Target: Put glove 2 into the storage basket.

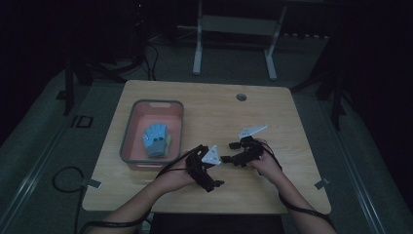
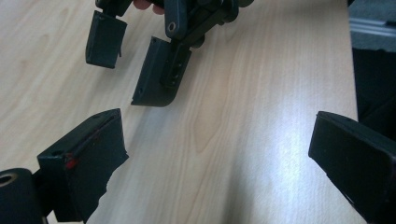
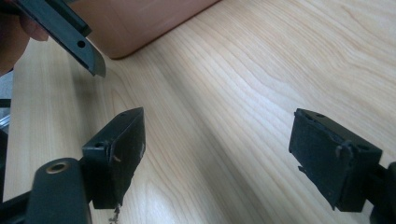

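Both grippers hover low over the front middle of the wooden table [image 1: 214, 109], facing each other a short way apart. My left gripper [image 1: 214, 168] is open, and bare wood lies between its jaws in the left gripper view [image 2: 219, 158]. My right gripper [image 1: 230, 152] is also open and holds nothing [image 3: 224, 154]. The left gripper view has the right gripper's two black fingers [image 2: 161, 74] at its top. In the right gripper view one finger of the left gripper [image 3: 70, 32] crosses the top left corner. A blue glove-like thing [image 1: 156, 140] lies in a pink tray [image 1: 158, 104].
The pink tray with a grey rim stands on the table's left half, and its corner [image 3: 140, 23] is close behind the left gripper. A round hole [image 1: 241, 97] sits near the table's far edge. A metal stand [image 1: 234, 29] and cables [image 1: 63, 178] are on the floor.
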### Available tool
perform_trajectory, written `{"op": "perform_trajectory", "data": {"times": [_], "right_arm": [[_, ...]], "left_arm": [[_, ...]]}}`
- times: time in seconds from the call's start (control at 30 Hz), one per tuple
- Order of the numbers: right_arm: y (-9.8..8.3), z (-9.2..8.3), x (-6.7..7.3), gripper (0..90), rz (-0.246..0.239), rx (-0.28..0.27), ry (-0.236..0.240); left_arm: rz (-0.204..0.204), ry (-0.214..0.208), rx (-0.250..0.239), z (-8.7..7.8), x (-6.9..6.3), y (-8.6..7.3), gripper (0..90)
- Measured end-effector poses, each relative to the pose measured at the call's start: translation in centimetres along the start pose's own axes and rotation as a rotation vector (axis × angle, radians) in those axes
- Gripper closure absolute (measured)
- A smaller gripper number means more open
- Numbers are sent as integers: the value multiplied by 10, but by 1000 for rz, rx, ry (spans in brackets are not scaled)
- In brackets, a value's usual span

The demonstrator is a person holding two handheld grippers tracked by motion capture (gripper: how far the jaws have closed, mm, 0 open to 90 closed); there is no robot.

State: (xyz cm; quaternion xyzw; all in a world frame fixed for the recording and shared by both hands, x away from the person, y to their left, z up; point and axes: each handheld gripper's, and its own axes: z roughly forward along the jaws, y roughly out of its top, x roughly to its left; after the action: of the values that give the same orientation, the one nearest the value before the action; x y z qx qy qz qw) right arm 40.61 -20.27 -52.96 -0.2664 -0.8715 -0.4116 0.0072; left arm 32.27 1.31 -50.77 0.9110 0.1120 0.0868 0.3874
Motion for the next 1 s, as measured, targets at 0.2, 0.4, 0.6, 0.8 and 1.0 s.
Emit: {"op": "perform_trajectory", "data": {"times": [0.2,0.4,0.6,0.8,1.0], "right_arm": [[-11,-6,-4,180,8,-4,-25],[-21,-7,-5,180,17,-3,-33],[-29,-8,-7,179,26,-1,-34],[-37,-8,-7,171,23,1,-35],[-40,-6,-7,169,12,6,-44]], "left_arm": [[10,-21,17,12,-4,-3,41],[18,-32,24,23,-7,-3,41],[21,-37,29,31,-8,-6,42],[15,-41,34,40,-8,-9,42],[22,-49,44,46,-9,-10,41]]}}
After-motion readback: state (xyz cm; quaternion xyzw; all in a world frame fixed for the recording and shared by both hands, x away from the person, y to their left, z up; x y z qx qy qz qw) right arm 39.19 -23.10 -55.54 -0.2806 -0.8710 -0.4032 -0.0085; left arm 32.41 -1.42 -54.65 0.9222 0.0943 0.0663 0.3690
